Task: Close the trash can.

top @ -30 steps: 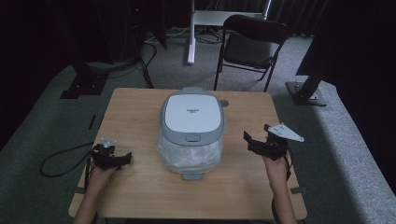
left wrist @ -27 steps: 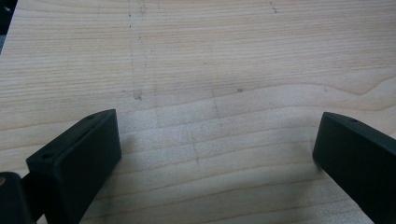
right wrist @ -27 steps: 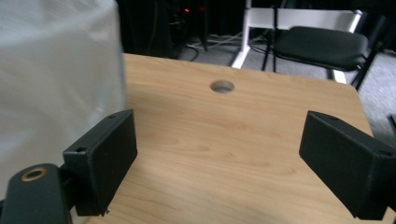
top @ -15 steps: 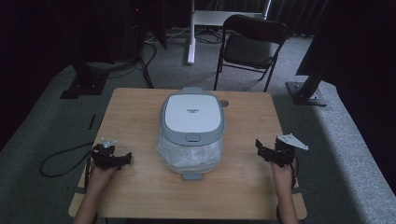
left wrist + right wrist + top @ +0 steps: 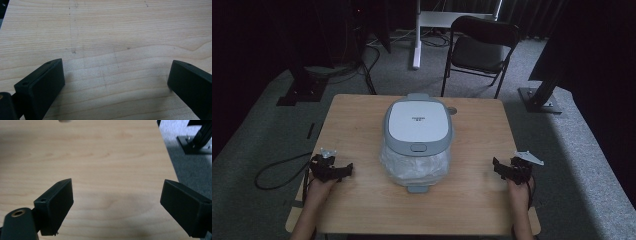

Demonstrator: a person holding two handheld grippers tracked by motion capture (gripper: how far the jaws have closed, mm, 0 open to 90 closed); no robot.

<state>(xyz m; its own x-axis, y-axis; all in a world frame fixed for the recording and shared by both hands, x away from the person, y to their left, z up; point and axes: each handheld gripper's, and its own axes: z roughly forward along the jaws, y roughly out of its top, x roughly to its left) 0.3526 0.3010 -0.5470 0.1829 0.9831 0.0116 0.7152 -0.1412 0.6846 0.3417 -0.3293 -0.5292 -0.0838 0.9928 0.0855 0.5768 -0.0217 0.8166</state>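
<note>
While grippers gape, chair (image 5: 482, 47) stands beyond.

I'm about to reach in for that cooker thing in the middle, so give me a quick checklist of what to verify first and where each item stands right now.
1. Left gripper open, nothing between its jaws: ok.
2. Right gripper open, nothing between its jaws: ok.
3. Both grippers apart from the grey-lidded appliance: ok.
4. Bare table between each gripper and the appliance: ok.
5. Lid down: looks ok; whether it is latched, cannot tell.
6. Clear plastic wrap around the body could slip under the jaws: cannot tell.
</note>
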